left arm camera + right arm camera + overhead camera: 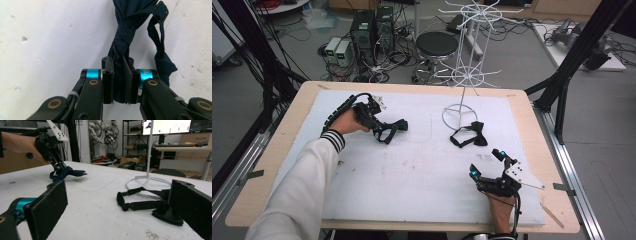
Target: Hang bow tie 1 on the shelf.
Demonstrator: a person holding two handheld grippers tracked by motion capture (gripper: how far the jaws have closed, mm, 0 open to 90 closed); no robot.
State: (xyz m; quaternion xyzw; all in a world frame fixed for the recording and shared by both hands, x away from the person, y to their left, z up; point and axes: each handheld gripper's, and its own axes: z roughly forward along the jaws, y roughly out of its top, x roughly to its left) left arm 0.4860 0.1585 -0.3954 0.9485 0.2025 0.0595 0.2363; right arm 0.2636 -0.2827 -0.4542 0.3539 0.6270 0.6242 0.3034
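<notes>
My left gripper [379,129] sits at the left of the white mat, shut on a dark navy bow tie [393,129] that rests on the mat. In the left gripper view the pads [128,80] pinch the fabric of the navy bow tie [132,22], whose strap and clasp hang beyond. A black bow tie [469,135] lies by the ring base of the white wire stand [460,111]. My right gripper [485,162] stands open near the front right, just short of it. In the right gripper view the black bow tie [150,205] lies ahead between the wide jaws.
A white foam mat [412,175] covers a wooden table [272,165]. The stand's wire arms [472,15] spread high over the far edge. Beyond the table are a stool [437,45] and computer boxes [372,30]. Black frame posts [562,85] rise at the right.
</notes>
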